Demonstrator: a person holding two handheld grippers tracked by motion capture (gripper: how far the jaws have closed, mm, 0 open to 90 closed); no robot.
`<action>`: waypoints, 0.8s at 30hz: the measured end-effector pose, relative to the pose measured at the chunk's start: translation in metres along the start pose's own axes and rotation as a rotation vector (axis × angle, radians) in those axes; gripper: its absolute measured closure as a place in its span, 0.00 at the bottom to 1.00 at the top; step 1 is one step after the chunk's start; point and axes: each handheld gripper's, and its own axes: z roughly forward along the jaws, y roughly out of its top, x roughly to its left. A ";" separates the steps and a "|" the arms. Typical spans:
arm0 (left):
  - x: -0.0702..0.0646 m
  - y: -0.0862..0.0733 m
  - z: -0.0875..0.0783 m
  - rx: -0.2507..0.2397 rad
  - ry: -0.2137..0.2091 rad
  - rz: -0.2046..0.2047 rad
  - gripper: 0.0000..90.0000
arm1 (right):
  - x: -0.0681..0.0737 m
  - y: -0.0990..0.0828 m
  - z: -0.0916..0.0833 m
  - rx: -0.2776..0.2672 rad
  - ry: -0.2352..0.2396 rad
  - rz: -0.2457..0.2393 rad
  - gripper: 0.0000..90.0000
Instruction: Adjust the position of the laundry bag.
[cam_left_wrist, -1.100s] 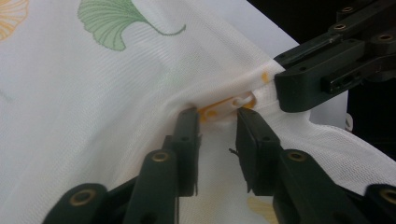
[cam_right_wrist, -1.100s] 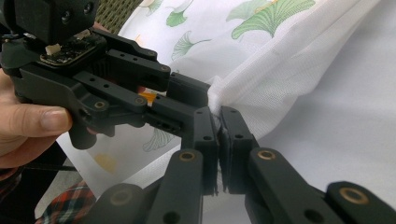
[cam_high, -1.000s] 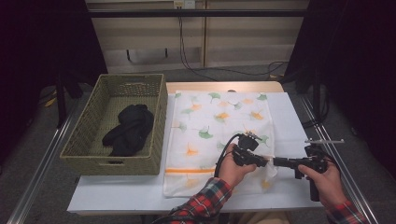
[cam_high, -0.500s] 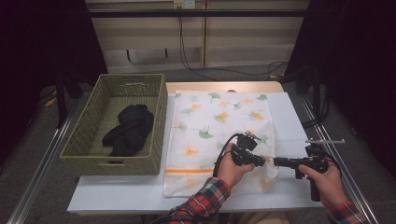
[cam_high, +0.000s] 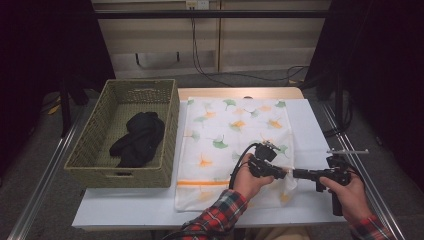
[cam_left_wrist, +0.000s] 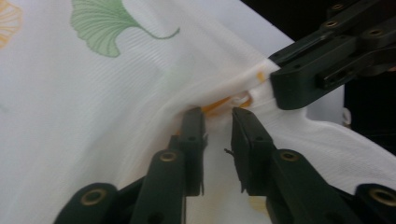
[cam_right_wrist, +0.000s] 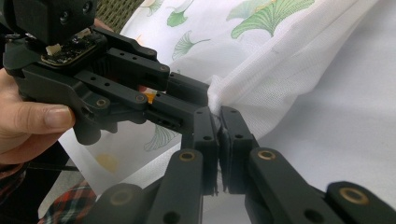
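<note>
On the left stands a wicker basket (cam_high: 90, 152) with a dark garment (cam_high: 137, 137). The white leaf-print cloth (cam_high: 225, 130) lies flat on the table (cam_high: 125, 207). The left tool (cam_left_wrist: 218, 122) has just been opening a little, its jaws narrowly apart around a cloth fold. The right tool (cam_right_wrist: 218, 122) pinches the cloth's raised edge.

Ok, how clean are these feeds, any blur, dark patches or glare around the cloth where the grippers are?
High view: evenly lit on the white leaf-print cloth, surroundings fall to black, image soft. Left gripper view: cloth bright but not blown out, left gripper tips sharp, near parts slightly soft. Right gripper view: right gripper sharp at the fold it pinches, the hand at the edge dim.
</note>
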 end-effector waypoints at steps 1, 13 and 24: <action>0.000 0.000 0.000 0.009 -0.006 0.007 0.87 | 0.000 0.000 0.000 0.002 0.000 -0.001 0.96; -0.003 0.001 -0.002 0.009 -0.025 0.037 1.00 | 0.000 0.000 0.000 0.000 -0.005 0.003 0.96; -0.001 -0.001 -0.004 0.026 -0.014 0.036 1.00 | -0.001 -0.001 0.000 0.005 -0.008 0.007 0.96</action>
